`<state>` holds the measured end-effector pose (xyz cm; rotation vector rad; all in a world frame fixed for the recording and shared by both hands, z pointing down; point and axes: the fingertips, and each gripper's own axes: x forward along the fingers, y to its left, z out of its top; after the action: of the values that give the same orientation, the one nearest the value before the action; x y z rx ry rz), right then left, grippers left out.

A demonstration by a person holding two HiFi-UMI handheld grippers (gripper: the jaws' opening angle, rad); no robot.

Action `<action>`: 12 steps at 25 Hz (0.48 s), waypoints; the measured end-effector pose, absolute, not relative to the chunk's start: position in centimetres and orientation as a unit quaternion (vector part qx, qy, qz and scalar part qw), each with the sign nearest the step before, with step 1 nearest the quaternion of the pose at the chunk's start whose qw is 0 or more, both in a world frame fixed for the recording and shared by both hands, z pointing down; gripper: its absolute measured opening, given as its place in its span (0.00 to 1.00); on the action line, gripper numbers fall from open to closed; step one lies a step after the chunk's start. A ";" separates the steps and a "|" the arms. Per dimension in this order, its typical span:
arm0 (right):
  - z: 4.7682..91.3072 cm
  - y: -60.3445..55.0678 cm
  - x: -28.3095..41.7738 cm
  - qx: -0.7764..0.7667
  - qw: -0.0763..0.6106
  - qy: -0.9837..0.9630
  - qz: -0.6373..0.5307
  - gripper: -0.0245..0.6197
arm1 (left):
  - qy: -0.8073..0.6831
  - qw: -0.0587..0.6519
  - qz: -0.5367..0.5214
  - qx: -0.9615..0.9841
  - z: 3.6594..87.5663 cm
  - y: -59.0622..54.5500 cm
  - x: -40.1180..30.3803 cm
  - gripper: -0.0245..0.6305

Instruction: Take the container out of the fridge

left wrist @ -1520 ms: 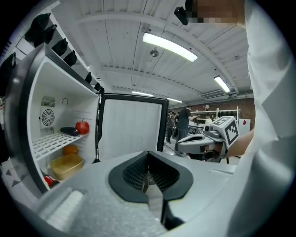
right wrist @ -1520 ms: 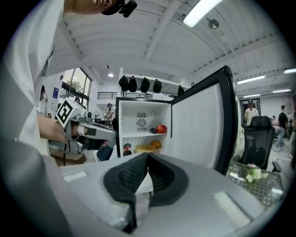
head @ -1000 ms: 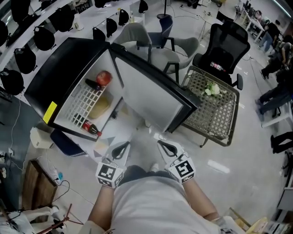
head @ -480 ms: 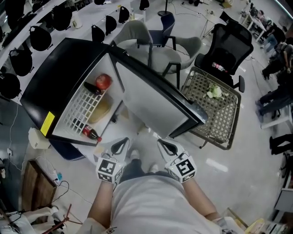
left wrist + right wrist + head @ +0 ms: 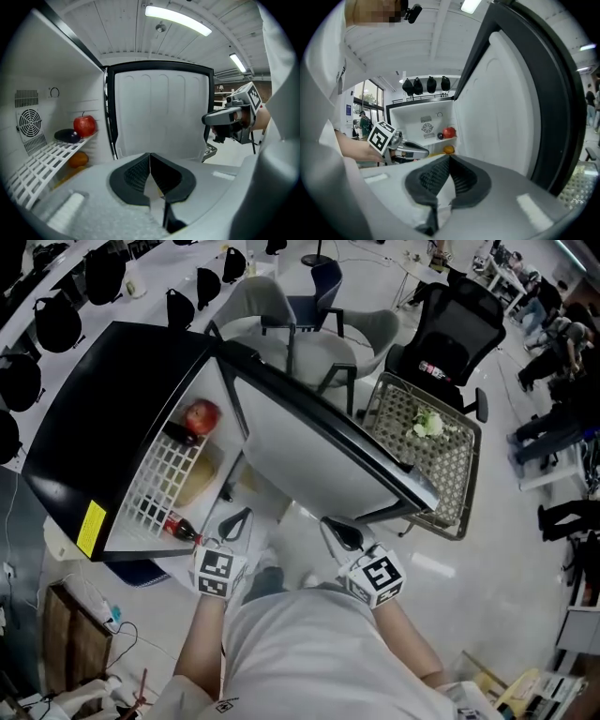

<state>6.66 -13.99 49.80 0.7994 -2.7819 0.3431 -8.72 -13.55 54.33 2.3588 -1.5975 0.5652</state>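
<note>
**Black fridge open, both grippers shut and short of the shelf**

Black outside and white within, the fridge (image 5: 111, 395) has its door (image 5: 314, 460) swung wide toward the person. The left gripper (image 5: 235, 521) is near the open front. The right gripper (image 5: 343, 532) is beside the door's lower edge. Each gripper view shows its jaws pressed together with nothing between them.

Inside, a wire shelf (image 5: 159, 479) carries a red apple (image 5: 200, 414) and a dark rounded thing (image 5: 68, 136). An orange (image 5: 78, 159) sits below the shelf. A bottle (image 5: 178, 526) lies near the front edge. The pale yellow shape (image 5: 202, 480) under the shelf is probably the container, though neither gripper view shows its outline clearly. It is well inside the fridge and untouched.

The step in hand appears to be the reach in. To do it well:

- The left gripper, being nearer, should spread its jaws before it crosses the threshold, since there is little room to open them under the shelf.
- It should go in low, beneath the wire, and steer clear of the bottle and the orange.
- It should grip a firm rim or wall rather than a lid.
- The right gripper could steady the door so it cannot drift shut on the arm.
- The container should come straight out and level, in case it holds something loose.
</note>
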 end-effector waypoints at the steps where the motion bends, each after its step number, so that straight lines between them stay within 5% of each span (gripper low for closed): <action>1: 49.8 -14.1 6.6 0.276 0.115 -0.947 0.118 0.04 | -0.547 0.116 0.199 0.805 54.6 -14.0 -9.2 0.05; 12: 50.9 -14.7 6.1 0.310 0.143 -0.931 0.129 0.04 | -0.566 0.134 0.267 0.768 59.0 -17.8 -15.3 0.06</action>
<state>6.06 -14.74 50.94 0.8944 -2.6849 0.3727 -15.33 -17.84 59.05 2.2272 -1.6419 0.7745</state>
